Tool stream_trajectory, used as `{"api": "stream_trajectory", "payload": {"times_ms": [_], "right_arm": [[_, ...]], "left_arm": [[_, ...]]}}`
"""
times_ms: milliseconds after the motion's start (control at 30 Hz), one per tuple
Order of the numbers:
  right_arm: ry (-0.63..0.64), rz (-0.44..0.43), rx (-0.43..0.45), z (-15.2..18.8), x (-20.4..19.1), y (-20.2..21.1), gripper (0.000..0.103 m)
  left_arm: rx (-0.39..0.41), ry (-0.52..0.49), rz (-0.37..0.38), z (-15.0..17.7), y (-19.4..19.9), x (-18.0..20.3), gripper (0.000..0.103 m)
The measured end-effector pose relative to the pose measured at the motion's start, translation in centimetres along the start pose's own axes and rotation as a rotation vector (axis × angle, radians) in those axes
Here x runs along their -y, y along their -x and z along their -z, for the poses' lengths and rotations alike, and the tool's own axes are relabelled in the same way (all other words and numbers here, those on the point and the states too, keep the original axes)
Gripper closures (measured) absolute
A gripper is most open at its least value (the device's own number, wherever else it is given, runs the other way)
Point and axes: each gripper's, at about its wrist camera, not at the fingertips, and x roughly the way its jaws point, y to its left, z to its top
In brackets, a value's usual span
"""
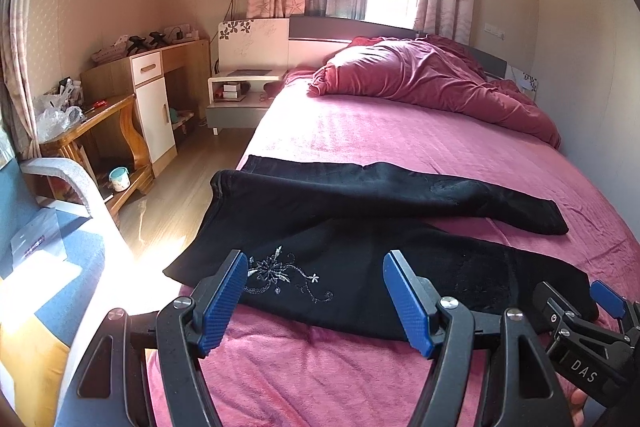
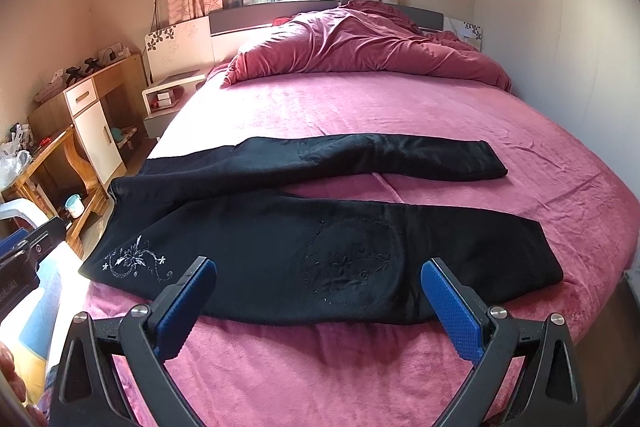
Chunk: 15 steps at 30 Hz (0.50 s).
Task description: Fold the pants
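Black pants (image 1: 344, 219) (image 2: 280, 227) lie spread flat across the pink bed (image 1: 400, 131) (image 2: 360, 107), waist at the left edge, both legs running right and slightly apart. A silver flower embroidery (image 1: 280, 273) (image 2: 136, 261) marks the near leg by the waist. My left gripper (image 1: 314, 263) hovers open over the near edge by that embroidery, nothing between its blue pads. My right gripper (image 2: 318, 269) hovers open over the near leg's knee patch (image 2: 352, 259), also holding nothing. The right gripper (image 1: 600, 311) shows at the lower right in the left wrist view.
A crumpled red duvet (image 1: 432, 79) (image 2: 360, 43) lies at the head of the bed. Left of the bed stand a white nightstand (image 1: 240, 95), a wooden cabinet (image 1: 156, 95) and a wooden side table (image 1: 100, 135). A wall runs along the bed's right side.
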Motion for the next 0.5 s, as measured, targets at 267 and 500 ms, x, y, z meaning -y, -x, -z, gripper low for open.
{"api": "stream_trajectory", "payload": {"times_ms": [267, 500], "right_arm": [[-0.005, 0.002, -0.006, 0.03, 0.16, -0.31, 0.0], [-0.007, 0.002, -0.022, 0.24, 0.39, -0.93, 0.0]], "left_arm": [[-0.007, -0.001, -0.009, -0.07, -0.15, -0.03, 0.031], [-0.018, -0.01, -0.012, 0.01, -0.56, -0.11, 0.031]]}}
